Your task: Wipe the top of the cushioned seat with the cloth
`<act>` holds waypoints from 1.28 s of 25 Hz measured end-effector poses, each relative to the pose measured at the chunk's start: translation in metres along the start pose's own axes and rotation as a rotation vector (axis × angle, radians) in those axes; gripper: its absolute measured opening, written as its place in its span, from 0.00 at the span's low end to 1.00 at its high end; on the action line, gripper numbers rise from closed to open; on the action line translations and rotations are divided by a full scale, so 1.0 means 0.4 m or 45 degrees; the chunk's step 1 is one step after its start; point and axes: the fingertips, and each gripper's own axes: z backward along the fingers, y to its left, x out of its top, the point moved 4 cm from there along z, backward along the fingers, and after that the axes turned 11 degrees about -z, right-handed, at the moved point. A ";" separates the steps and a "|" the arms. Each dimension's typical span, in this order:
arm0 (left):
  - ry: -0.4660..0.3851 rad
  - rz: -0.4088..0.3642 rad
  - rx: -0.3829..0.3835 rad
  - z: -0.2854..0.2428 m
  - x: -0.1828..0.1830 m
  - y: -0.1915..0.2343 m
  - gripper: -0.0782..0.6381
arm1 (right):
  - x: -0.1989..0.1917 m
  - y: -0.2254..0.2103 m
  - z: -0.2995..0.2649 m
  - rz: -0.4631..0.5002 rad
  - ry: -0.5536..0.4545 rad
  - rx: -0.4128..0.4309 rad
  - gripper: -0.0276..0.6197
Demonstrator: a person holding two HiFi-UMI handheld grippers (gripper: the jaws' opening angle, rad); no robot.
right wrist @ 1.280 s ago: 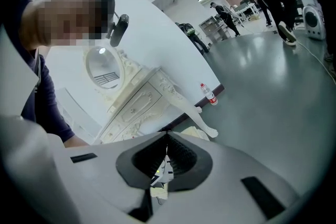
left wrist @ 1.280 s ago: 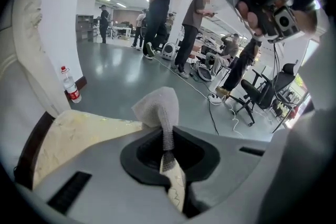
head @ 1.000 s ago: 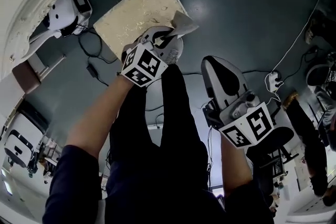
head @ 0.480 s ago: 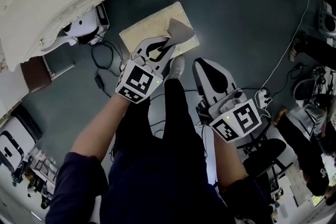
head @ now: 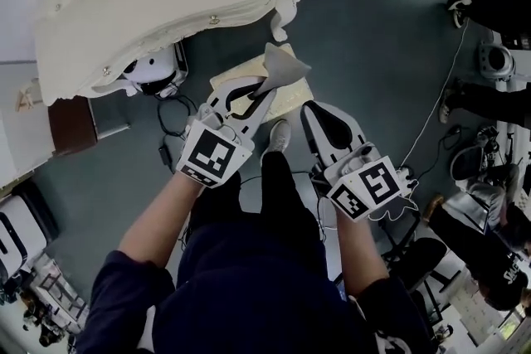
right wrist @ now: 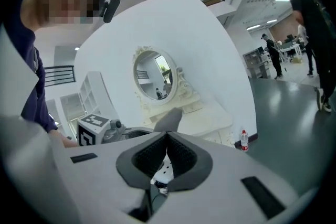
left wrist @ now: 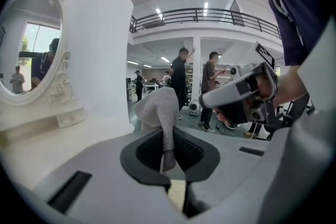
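Observation:
My left gripper (head: 265, 85) is shut on a grey cloth (head: 284, 65), which sticks up past its fingertips. In the left gripper view the cloth (left wrist: 160, 107) hangs pinched between the jaws of the left gripper (left wrist: 168, 150), held up in the air and facing the room. Far below it, on the floor, stands the cream cushioned seat (head: 296, 98), partly hidden by the gripper. My right gripper (head: 320, 113) is beside it on the right, jaws shut with nothing between them. In the right gripper view the right gripper (right wrist: 167, 140) faces the cloth (right wrist: 169, 117) and the mirror.
A white carved dressing table (head: 166, 4) with an oval mirror (right wrist: 156, 77) stands at the upper left. A white device (head: 153, 69) and cables (head: 170, 118) lie on the dark floor beside the seat. A water bottle (right wrist: 242, 140) stands by the table. People (head: 489, 4) stand at the right.
Both grippers have risen away from the seat, the left one carrying the cloth. The seat now looks smaller and farther off, and the dressing table has come into view.

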 end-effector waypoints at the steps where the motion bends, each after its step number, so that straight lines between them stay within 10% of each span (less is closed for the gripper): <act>1: -0.017 -0.008 0.011 0.025 0.026 0.002 0.14 | 0.011 0.023 0.006 0.018 -0.004 0.007 0.08; 32: -0.344 -0.235 0.210 0.453 0.464 -0.042 0.14 | 0.221 0.446 0.205 0.330 -0.247 0.211 0.08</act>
